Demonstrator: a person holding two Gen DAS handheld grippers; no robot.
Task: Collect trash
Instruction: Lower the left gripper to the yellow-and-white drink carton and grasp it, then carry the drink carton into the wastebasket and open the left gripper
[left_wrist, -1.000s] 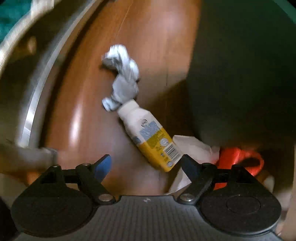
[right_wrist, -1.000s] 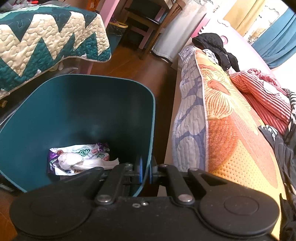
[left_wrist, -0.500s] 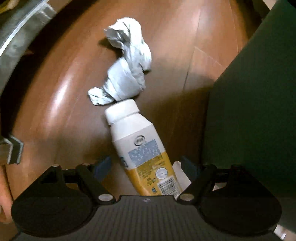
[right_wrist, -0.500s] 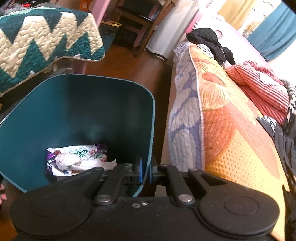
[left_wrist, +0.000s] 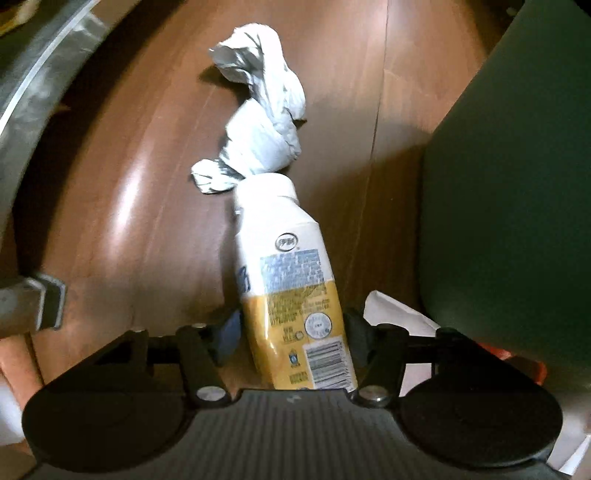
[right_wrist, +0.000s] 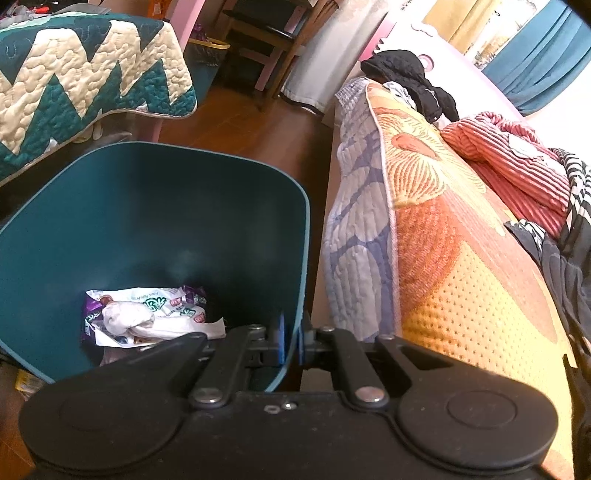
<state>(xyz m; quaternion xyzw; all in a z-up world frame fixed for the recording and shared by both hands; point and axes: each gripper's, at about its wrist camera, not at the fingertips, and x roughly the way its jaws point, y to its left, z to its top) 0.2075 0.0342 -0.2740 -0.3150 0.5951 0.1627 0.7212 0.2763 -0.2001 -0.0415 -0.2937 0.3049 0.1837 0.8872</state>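
Drink carton (left_wrist: 291, 280) lies on the floor between the closing left tool (left_wrist: 291, 332).
Barcode shows, label print unreadable; right tool (right_wrist: 290, 338) pinches the teal bin (right_wrist: 147, 206) rim.

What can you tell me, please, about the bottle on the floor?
The bottle is a small carton-like drink bottle with a white cap and shoulders, a yellow lower half, a blue-grey text panel and a barcode near its base. It lies on its side on the brown wood floor, cap pointing away, against a crumpled white paper. Its base end sits between the fingers of the left gripper, which are closing around it. A green bin stands beside it.
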